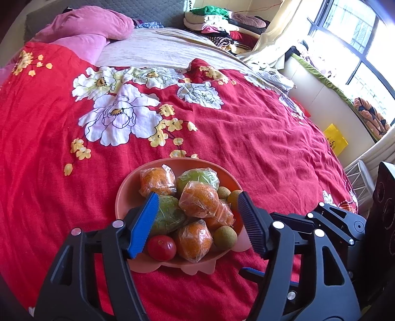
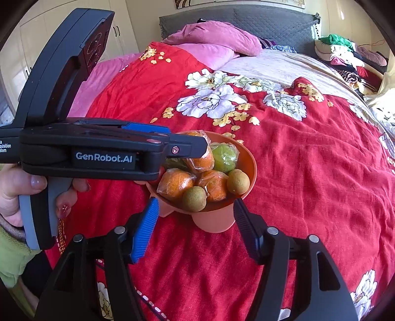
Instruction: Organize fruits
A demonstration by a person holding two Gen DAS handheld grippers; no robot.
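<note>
A salmon-pink footed bowl (image 1: 123,195) stands on the red flowered bedspread (image 1: 259,138). It holds several plastic-wrapped oranges (image 1: 199,199), wrapped green fruits (image 1: 167,214), small brown longans (image 1: 225,236) and a red tomato (image 1: 161,247). My left gripper (image 1: 197,222) is open, its blue pads on either side of the fruit pile just above it. My right gripper (image 2: 195,227) is open and empty, low in front of the bowl's foot (image 2: 212,219). The bowl (image 2: 249,163) shows there with the left gripper's body (image 2: 98,148) over its left side.
Pink pillows (image 1: 93,27) and a grey headboard (image 2: 246,17) lie at the bed's far end. Folded clothes (image 1: 222,27) are piled at the back right. A window (image 1: 345,37) and a sill are on the right. A yellow bag (image 1: 335,139) sits beside the bed.
</note>
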